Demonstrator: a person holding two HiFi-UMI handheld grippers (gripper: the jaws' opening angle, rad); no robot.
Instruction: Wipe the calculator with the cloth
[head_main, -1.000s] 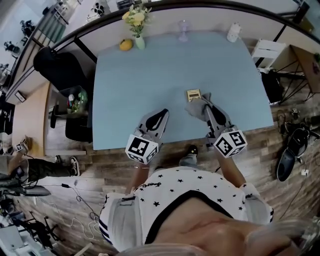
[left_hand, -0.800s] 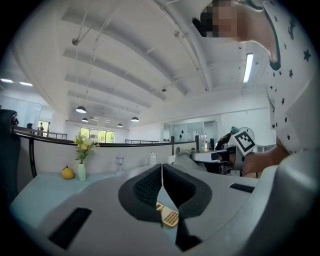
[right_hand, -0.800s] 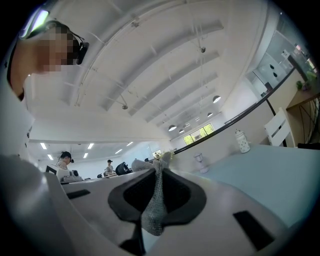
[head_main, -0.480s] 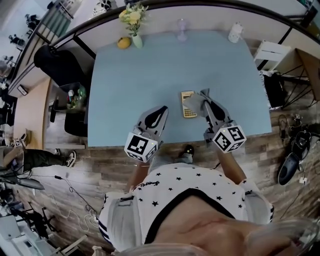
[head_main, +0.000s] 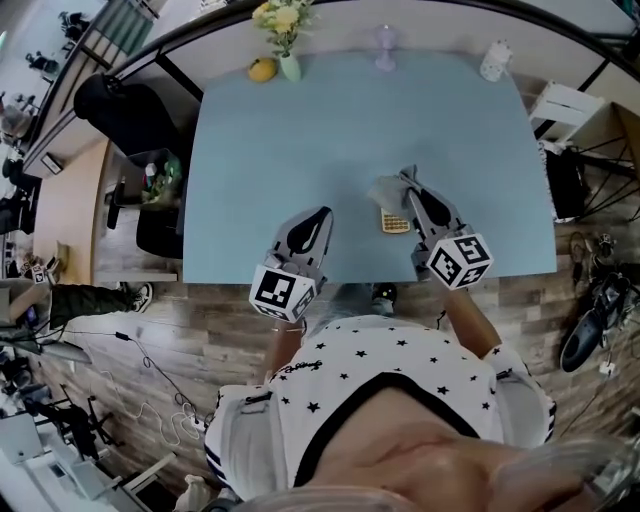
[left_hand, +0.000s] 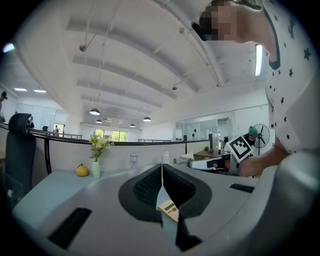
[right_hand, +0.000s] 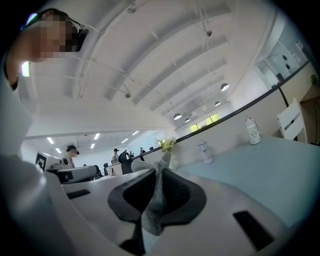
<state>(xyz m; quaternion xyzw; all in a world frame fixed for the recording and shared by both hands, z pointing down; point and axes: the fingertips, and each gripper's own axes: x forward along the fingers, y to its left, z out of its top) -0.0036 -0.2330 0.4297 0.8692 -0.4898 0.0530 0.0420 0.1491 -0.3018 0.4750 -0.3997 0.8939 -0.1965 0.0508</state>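
The small beige calculator (head_main: 395, 221) lies near the front of the light blue table (head_main: 300, 140). Only its near end shows in the head view. A grey cloth (head_main: 387, 190) covers its far part, and my right gripper (head_main: 405, 177) is shut on that cloth. The right gripper view shows the cloth (right_hand: 154, 207) hanging down between the closed jaws of the right gripper (right_hand: 159, 172). To the left, my left gripper (head_main: 322, 213) hovers over the table, shut and holding nothing. Below the tips of the left gripper (left_hand: 161, 167), the calculator (left_hand: 169, 210) peeks through.
Along the table's far edge stand a vase of yellow flowers (head_main: 286, 30), a yellow fruit (head_main: 262, 69), a stemmed glass (head_main: 386, 45) and a white jar (head_main: 493, 60). A black chair (head_main: 115, 110) sits to the left, a white stool (head_main: 575, 105) to the right.
My right gripper has slid the cloth over the calculator, first off to its right side, then onto its far part. The left gripper has stayed about where it was.
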